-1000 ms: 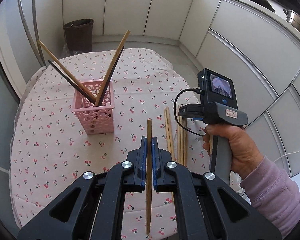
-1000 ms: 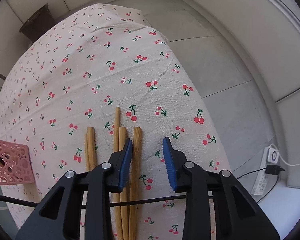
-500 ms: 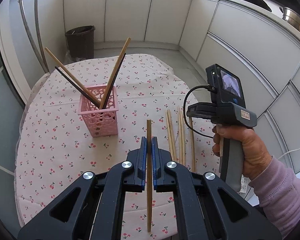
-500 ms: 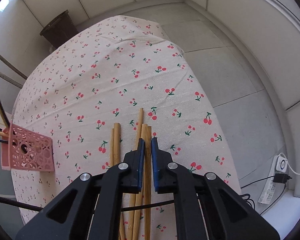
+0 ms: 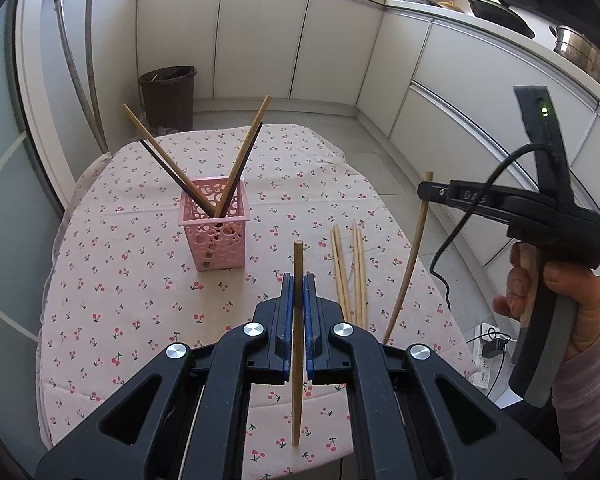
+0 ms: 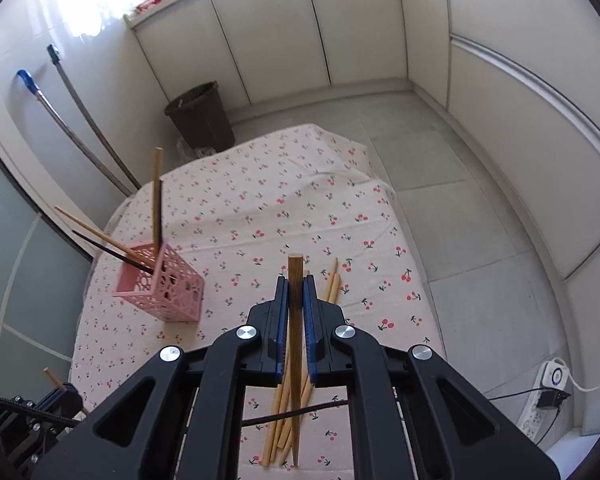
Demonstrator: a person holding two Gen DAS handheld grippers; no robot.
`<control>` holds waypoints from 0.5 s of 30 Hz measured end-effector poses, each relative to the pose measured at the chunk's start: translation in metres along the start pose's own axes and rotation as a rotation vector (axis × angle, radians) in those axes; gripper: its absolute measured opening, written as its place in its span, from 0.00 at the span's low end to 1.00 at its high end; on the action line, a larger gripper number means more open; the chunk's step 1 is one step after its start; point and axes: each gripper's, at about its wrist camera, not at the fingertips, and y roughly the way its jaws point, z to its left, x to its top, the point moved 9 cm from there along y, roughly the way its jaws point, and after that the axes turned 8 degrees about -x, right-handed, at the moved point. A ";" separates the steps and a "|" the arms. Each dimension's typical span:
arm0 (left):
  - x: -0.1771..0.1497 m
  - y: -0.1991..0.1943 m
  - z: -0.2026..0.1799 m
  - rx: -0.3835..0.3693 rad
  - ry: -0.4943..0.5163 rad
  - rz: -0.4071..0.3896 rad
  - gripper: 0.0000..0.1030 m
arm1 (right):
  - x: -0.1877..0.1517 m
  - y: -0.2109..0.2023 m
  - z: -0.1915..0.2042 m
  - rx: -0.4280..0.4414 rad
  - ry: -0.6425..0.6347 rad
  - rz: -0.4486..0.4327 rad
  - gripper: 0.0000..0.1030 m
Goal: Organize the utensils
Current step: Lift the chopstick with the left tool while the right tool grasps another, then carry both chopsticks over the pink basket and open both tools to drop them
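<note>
Two handheld tongs over a round desk (image 5: 100, 280) draped in cherry-print cloth.

Left tongs (image 5: 299, 300) clenched on a wooden chopstick (image 5: 297, 360), long axis running from 6 to 12 o'clock in the left wrist view, blunt end poking out beyond the pads.

Right tongs (image 6: 296, 300) clenched on a darker chopstick (image 6: 295, 360), jaws just closed around it, long axis likewise from 6 to 12 o'clock in the right wrist view, thicker end forward. Seen from the left camera as a slanted stick hanging clear of the cloth at 3 o'clock, tip pointing down.

Pink perforated holder (image 5: 216, 232) standing upright at 10 o'clock from the left tongs, already carrying four chopsticks splayed outward in a V.

Loose chopsticks (image 5: 350, 268) lying flat on the cloth just right of the left tongs, roughly parallel, pointing away from the camera.

Step in hand, by judgement: carrying both gripped sticks toward the holder. Next move likely calls for tipping each stick upright, thin end down, above the holder's open top, then releasing.
</note>
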 end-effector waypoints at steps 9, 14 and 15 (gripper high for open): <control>-0.002 -0.035 0.010 -0.020 -0.078 -0.079 0.04 | 0.010 -0.068 0.009 0.114 0.025 -0.142 0.07; 0.020 -0.055 0.024 -0.023 -0.139 -0.147 0.04 | 0.018 -0.081 0.006 0.157 0.054 -0.165 0.07; 0.026 -0.058 0.027 -0.022 -0.148 -0.161 0.04 | 0.020 -0.080 0.004 0.157 0.067 -0.167 0.07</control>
